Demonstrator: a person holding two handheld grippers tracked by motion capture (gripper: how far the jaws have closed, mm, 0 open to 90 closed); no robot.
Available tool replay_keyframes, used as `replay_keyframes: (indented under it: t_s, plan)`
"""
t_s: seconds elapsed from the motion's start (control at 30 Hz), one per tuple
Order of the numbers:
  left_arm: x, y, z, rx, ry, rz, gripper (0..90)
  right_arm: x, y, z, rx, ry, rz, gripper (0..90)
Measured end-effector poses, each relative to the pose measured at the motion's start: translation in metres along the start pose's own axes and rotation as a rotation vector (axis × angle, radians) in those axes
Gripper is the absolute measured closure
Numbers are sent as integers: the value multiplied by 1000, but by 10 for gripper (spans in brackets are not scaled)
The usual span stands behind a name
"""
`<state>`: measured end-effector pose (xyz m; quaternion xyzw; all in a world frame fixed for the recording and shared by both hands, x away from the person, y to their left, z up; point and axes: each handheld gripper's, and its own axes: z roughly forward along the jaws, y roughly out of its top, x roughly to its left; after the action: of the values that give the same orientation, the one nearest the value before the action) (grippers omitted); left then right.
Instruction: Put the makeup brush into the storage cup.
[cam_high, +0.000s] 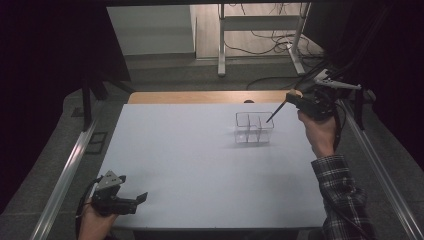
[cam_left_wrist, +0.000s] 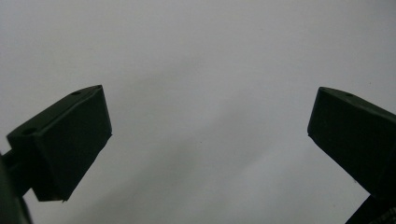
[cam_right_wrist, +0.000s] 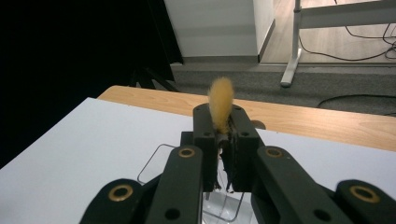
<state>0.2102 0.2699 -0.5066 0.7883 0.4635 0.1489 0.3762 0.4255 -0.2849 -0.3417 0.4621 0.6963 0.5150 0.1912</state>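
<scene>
A brush with a pale yellow bristle tuft (cam_right_wrist: 221, 99) is clamped between the jaws of my right gripper (cam_right_wrist: 220, 116), tuft end up. In the high view my right gripper (cam_high: 299, 101) hovers at the far right, and the brush's thin black handle (cam_high: 276, 112) slants down-left over a clear divided box (cam_high: 254, 128). The box's rim (cam_right_wrist: 152, 163) lies just under the jaws. My left gripper (cam_high: 134, 201) rests at the table's near left corner, held in a hand. Its jaws stand wide apart (cam_left_wrist: 210, 135) over bare white tabletop, with nothing between them.
The white table top (cam_high: 200, 165) has a wooden strip (cam_high: 200, 97) along its far edge. Metal rails (cam_high: 65, 175) run along both sides. Beyond the table are a metal frame's legs (cam_high: 221, 45) and loose cables (cam_high: 270, 42) on the floor. Dark curtains hang left and right.
</scene>
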Motion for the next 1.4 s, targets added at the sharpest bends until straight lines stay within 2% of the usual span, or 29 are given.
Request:
replay_keyframes:
  t_s: [0.67,1.4]
  plan:
    - [-1,0,0,3,3,8,2,-6,1,28,27,-47,-18,849]
    - [-1,0,0,-1,3,12,3,-7,-25,46,60,-49,-18,849]
